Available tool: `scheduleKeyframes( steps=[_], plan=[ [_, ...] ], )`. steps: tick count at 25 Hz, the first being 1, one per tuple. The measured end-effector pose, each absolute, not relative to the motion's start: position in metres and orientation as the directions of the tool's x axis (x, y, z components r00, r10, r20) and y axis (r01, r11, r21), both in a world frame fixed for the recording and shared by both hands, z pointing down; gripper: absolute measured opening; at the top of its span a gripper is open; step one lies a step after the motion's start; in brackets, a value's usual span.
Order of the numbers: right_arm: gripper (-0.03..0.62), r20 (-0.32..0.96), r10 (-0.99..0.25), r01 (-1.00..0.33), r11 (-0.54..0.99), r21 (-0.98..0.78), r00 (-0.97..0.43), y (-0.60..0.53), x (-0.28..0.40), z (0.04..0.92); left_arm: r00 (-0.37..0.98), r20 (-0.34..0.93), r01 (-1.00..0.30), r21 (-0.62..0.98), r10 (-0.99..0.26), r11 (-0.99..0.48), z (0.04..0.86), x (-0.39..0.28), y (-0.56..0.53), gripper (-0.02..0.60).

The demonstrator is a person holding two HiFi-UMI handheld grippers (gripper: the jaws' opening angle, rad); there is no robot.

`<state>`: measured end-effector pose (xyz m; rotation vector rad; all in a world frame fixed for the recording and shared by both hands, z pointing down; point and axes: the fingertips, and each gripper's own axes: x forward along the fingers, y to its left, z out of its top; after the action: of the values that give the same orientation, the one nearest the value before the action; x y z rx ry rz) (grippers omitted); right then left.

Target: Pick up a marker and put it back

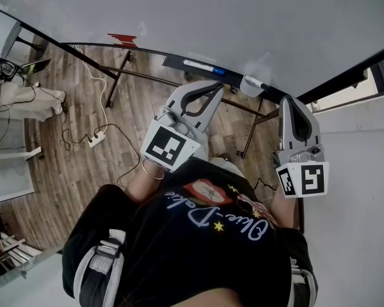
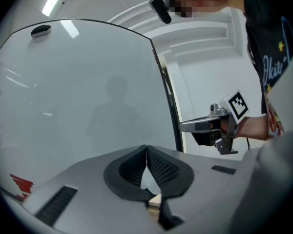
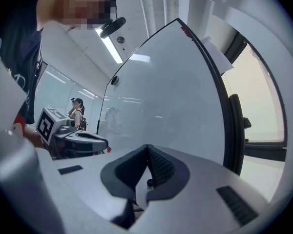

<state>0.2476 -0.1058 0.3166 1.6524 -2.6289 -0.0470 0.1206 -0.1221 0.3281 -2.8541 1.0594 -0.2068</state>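
Left gripper [image 2: 146, 152] is closed, pads tip to tip with nothing between them. The right gripper [image 3: 147, 151] is likewise shut and empty. Both point at the whiteboard [image 1: 211, 18]. In the head view the blue-capped marker [image 1: 203, 65] lies on the board's tray [image 1: 176, 61], near 11 o'clock of the left tips and at 10 o'clock of the right gripper. The board's black side edge [image 3: 219, 99] stands at 2 o'clock of the right tips. Wood floor [image 1: 70, 165] with a power strip [image 1: 95, 139] opens at 8 o'clock.
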Motion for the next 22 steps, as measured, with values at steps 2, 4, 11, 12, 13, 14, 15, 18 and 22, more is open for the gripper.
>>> scheduleKeyframes(
  steps=[2, 4, 11, 12, 13, 14, 15, 18, 22],
  plan=[
    [0.000, 0.006, -0.902, -0.901, 0.431, 0.043, -0.431, -0.1034, 0.2483, 0.3141, 0.752, 0.094, -0.640, -0.132, -0.653, -0.757, 0.3280, 0.1211, -0.1202, 0.003],
    [0.000, 0.000, -0.902, -0.902, 0.431, 0.041, -0.431, -0.1014, 0.2487, 0.3126, 0.752, 0.093, -0.640, -0.132, -0.652, -0.757, 0.3279, 0.1213, -0.1187, 0.003],
    [0.000, -0.003, -0.901, -0.901, 0.433, 0.036, -0.433, -0.0987, 0.2481, 0.3131, 0.752, 0.091, -0.642, -0.126, -0.653, -0.756, 0.3285, 0.1214, -0.1177, 0.003],
    [0.000, -0.004, -0.901, -0.900, 0.434, 0.035, -0.434, -0.0985, 0.2477, 0.3132, 0.752, 0.091, -0.641, -0.128, -0.653, -0.757, 0.3284, 0.1213, -0.1175, 0.003],
    [0.000, -0.004, -0.901, -0.900, 0.434, 0.034, -0.435, -0.0984, 0.2475, 0.3132, 0.753, 0.090, -0.641, -0.128, -0.652, -0.757, 0.3281, 0.1214, -0.1172, 0.003],
    [0.000, -0.005, -0.901, -0.900, 0.434, 0.033, -0.435, -0.0983, 0.2475, 0.3130, 0.753, 0.089, -0.641, -0.127, -0.652, -0.757, 0.3278, 0.1214, -0.1169, 0.003],
    [0.000, -0.005, -0.901, -0.900, 0.434, 0.033, -0.435, -0.0983, 0.2474, 0.3125, 0.753, 0.089, -0.641, -0.125, -0.652, -0.757, 0.3276, 0.1213, -0.1167, 0.003],
    [0.000, 0.000, -0.899, -0.898, 0.437, 0.047, -0.437, -0.0983, 0.2459, 0.3119, 0.751, 0.091, -0.643, -0.123, -0.654, -0.756, 0.3272, 0.1205, -0.1171, 0.003],
    [0.000, 0.019, -0.893, -0.891, 0.449, 0.069, -0.449, -0.0979, 0.2415, 0.3140, 0.750, 0.093, -0.644, -0.124, -0.655, -0.755, 0.3279, 0.1202, -0.1172, 0.003]
  ],
)
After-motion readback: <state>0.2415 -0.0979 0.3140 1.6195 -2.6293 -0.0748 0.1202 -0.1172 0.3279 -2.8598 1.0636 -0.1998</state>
